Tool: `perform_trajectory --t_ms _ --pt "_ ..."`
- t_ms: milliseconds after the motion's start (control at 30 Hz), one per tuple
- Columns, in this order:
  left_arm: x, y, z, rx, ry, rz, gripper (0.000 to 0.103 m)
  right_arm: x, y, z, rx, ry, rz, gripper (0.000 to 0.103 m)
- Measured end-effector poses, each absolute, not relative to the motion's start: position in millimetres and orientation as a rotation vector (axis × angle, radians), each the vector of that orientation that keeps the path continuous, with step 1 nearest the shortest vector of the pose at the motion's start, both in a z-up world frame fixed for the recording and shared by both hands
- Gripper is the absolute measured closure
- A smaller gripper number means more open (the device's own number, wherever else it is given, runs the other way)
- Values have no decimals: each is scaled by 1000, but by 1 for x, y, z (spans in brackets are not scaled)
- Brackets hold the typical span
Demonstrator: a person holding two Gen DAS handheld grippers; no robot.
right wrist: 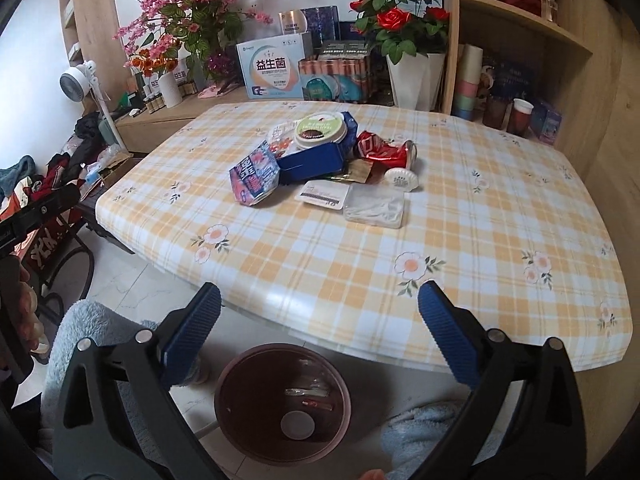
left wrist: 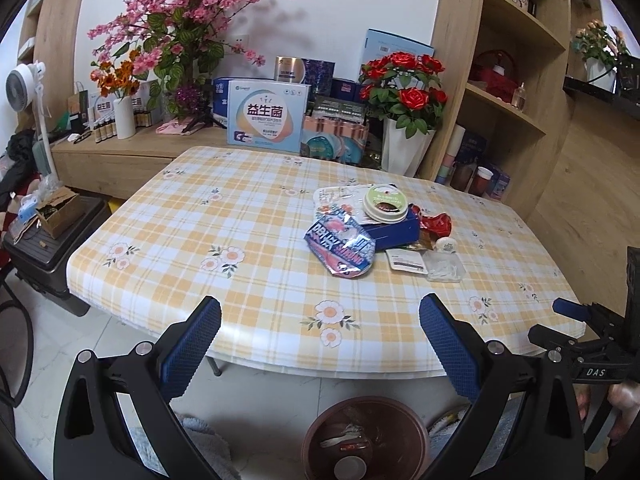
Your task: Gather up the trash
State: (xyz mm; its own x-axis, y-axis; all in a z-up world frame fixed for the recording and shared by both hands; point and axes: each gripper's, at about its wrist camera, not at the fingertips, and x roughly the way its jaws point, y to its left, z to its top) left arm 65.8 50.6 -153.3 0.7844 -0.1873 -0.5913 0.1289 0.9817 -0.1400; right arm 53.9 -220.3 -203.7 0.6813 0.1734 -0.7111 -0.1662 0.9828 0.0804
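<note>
Left wrist, tongs agape, trash piled

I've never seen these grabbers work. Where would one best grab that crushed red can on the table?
Probably across the crushed red can at its flattened middle, coming from the right gripper side: it lies on its side, and the blue box blocks its left.

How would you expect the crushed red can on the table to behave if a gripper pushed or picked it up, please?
The crushed red metal can looks dented and empty, so probably light. Being flattened, it likely slides rather than rolls. Its glossy skin may slip and buckle further under pressure.
</note>
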Motion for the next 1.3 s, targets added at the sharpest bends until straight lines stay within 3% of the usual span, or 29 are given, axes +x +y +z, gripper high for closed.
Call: perform_trajectory --t_ms 500,1300 --pt "104 27 -158 -82 651 -265 6 88 -260 -203 -30 763 181 6" --pt "201 -3 -201 -31 720 -301 6 200 -300 -269 -154 961 208 6"
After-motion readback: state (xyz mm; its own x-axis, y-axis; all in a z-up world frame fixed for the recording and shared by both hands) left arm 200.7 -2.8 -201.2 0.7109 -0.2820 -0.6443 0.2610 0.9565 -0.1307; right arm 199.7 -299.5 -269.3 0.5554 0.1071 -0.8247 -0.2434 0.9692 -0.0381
